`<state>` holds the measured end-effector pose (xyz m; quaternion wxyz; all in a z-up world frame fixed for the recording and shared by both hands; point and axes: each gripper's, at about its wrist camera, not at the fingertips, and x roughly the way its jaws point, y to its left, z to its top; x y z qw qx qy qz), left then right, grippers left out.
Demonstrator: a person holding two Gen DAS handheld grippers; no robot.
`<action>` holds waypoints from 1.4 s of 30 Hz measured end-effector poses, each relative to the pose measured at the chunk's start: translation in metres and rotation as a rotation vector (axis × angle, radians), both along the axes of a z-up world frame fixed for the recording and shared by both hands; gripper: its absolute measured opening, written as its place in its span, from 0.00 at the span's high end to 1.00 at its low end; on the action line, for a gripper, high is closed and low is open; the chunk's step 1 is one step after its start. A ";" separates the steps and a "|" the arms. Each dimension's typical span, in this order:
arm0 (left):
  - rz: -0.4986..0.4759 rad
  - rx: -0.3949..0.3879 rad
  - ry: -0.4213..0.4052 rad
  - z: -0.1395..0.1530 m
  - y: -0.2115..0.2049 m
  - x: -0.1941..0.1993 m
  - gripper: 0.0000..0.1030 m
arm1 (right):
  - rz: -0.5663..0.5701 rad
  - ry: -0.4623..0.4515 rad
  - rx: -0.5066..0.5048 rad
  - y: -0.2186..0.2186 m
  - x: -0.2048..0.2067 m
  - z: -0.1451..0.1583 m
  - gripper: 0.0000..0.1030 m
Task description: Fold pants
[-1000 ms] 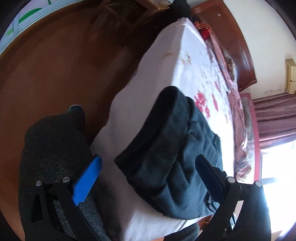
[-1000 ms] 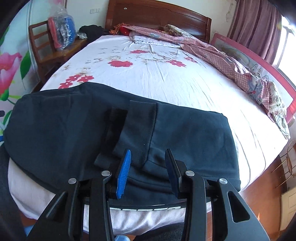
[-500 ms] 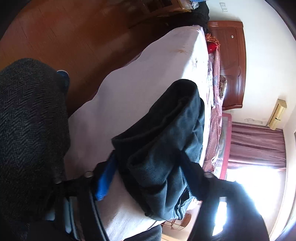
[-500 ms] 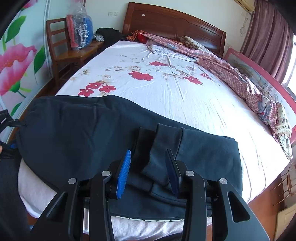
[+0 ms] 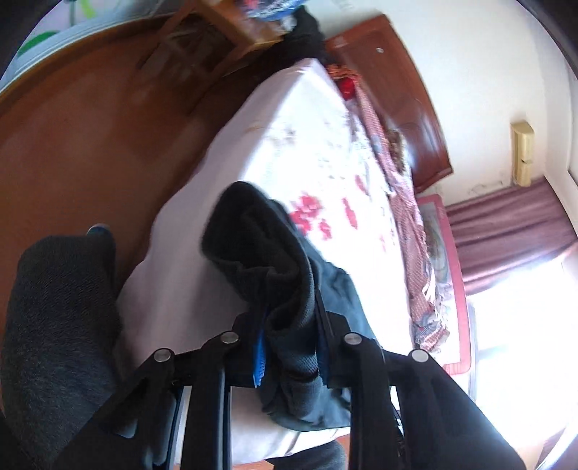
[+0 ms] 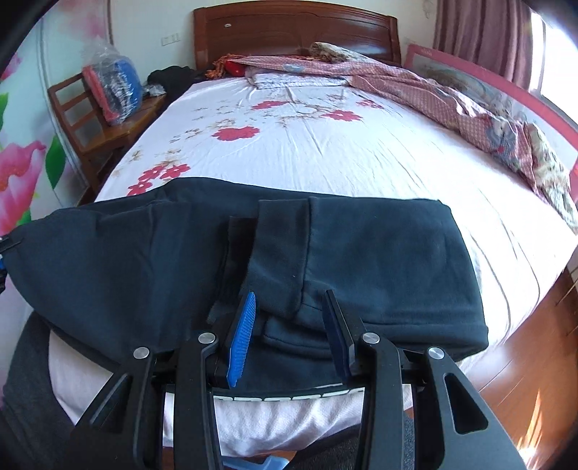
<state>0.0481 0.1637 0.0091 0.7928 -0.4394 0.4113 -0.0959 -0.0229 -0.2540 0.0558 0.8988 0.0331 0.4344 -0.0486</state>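
Pants point(image 6: 379, 253) lying folded across the near edge of the bed point(image 6: 325, 152), dark navy. Left gripper point(image 5: 290, 340) fingers closing, a bunched fold of the fabric between the pads and lifting off the sheet. Right gripper point(image 6: 289, 321) fingers part-spread, straddling the waistband edge; cannot tell whether they are pinching.

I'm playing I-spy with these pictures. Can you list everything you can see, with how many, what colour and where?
pants: one, dark navy, near end of bed
bed sheet: one, white with red flowers, over the bed
headboard: one, reddish wood, far end
checked quilt: one, pink-red, bunched along far right side
chair: one, wood, left of bed
bag: one, clear with red and blue things, on the chair
curtains: purple, at the window
left gripper: black, blue pads, jaws closing on bunched pants
right gripper: black, blue pads, jaws around a pants fold
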 end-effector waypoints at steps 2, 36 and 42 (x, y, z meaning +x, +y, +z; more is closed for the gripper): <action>-0.053 0.032 -0.052 0.027 -0.019 0.012 0.80 | -0.046 -0.009 0.039 -0.018 -0.006 0.000 0.63; -1.114 0.498 -0.359 0.027 -0.457 -0.013 0.23 | -0.663 -0.014 0.371 -0.216 -0.123 -0.059 0.63; -1.178 0.498 -0.537 0.101 -0.380 -0.041 0.04 | -0.423 -0.207 0.609 -0.203 -0.094 -0.019 0.63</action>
